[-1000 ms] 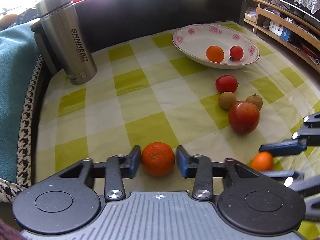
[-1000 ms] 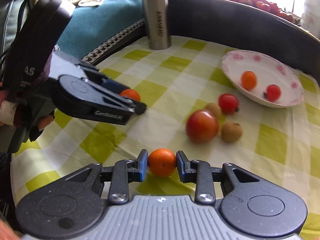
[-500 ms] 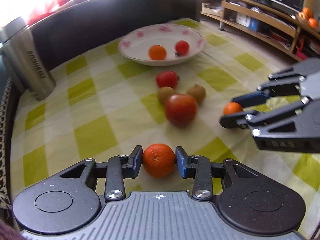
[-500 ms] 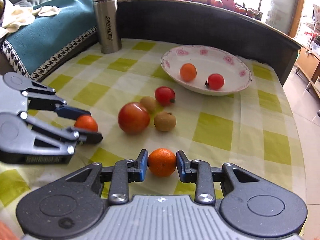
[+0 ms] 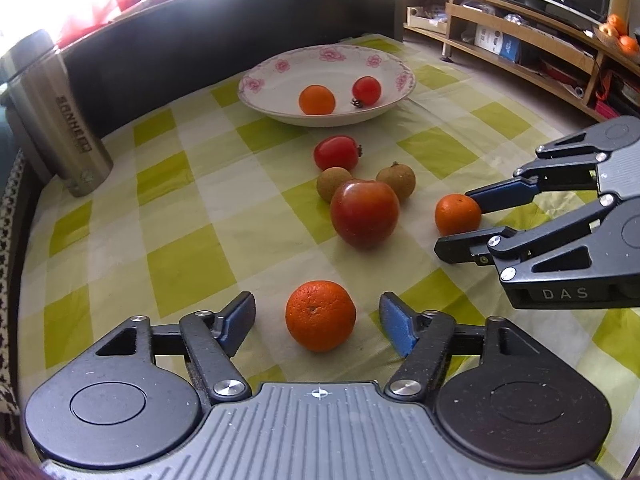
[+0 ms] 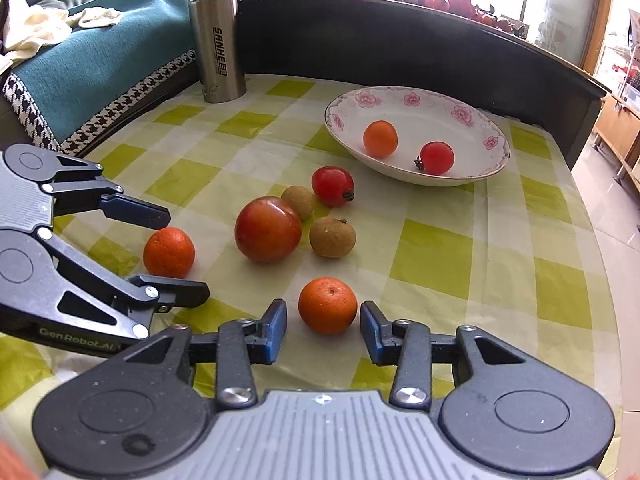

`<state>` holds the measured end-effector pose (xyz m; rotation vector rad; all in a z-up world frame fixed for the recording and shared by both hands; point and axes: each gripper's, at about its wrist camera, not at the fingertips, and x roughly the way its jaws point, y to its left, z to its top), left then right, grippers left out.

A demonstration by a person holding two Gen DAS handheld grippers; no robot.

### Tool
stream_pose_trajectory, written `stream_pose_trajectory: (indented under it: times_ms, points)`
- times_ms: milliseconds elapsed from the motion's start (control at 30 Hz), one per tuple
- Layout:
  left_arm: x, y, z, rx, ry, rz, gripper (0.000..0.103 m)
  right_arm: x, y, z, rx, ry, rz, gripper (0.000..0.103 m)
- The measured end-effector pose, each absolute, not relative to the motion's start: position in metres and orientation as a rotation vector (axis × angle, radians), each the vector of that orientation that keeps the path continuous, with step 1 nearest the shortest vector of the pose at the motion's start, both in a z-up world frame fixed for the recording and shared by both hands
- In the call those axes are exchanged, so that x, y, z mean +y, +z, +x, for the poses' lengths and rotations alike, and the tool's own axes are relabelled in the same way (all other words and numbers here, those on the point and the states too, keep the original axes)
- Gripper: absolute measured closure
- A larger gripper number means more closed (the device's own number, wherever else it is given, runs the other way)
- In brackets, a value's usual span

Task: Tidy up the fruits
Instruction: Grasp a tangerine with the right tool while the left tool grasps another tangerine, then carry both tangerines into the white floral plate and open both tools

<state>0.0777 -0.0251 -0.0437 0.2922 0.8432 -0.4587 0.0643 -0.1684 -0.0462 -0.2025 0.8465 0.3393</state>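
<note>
Straddling two small round orange mandarins on the green-and-white checked tablecloth, jaws wide: left gripper around the nearer mandarin, right gripper around the other mandarin, neither fruit touched. Judged a fresh pick or release; next, closing and carrying to the pink-flowered white ceramic bowl. Readable: "SANHE" on the steel flask, "DAS", "GenRobot.AI".

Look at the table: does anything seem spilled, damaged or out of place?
Nothing is spilled or damaged. Only two fruits lie in the bowl; six others sit loose on the cloth, including an orange between the open left hand-held gripper's fingers.
</note>
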Motion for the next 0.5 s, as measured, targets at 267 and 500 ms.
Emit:
stream_pose_trajectory:
  times_ms: [267, 500]
  points:
    - [-0.033, -0.040, 0.071, 0.843, -0.495, 0.307, 0.053, -0.169, -0.043, 0.068, 0.859, 0.324, -0.190, 0.067]
    - [-0.031, -0.035, 0.074, 0.853, -0.491, 0.278, 0.060, -0.168, -0.036, 0.069, 0.855, 0.327, -0.187, 0.067]
